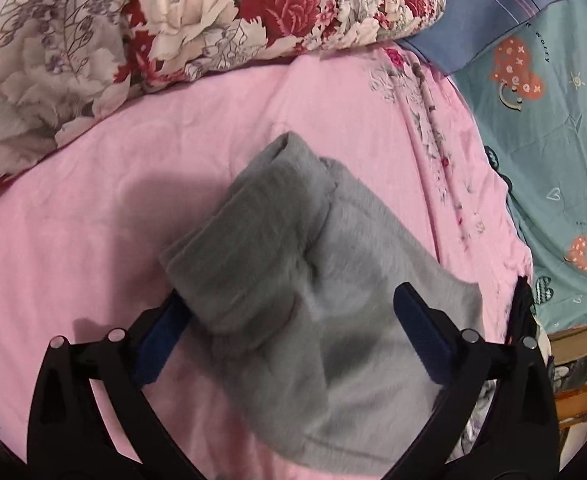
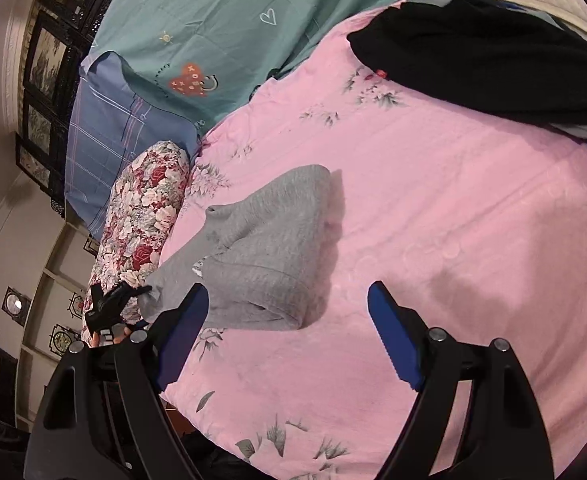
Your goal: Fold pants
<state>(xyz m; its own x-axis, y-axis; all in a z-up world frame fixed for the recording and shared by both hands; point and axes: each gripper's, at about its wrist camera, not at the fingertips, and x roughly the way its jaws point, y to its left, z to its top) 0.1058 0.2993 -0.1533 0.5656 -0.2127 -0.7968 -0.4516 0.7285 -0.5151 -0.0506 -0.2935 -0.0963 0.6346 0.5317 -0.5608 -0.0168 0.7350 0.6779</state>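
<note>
Pants (image 1: 293, 264), grey and soft, lie folded into a compact bundle on the pink bedspread (image 1: 73, 220) of a bed, with one narrower folded part laid on top of a wider layer. Left hand-held gripper (image 1: 293, 316) hangs over the near end of that bundle with its jaws spread wide; the blue pads (image 1: 421, 336) stand on either side of the cloth and do not press on it, so nothing is held. Right hand-held gripper (image 2: 289, 328) is also wide open and empty, its left pad in front of the near edge of the pants (image 2: 265, 248) in this view and its right pad over bare pink cover. Floral quilt (image 1: 133, 20) is bunched along the far side of the bedspread, beside a blue pillow (image 1: 493, 4) and a teal sheet (image 1: 553, 140). Black garment (image 2: 485, 60) lies at the far corner of the pink cover, well apart from the pants
</note>
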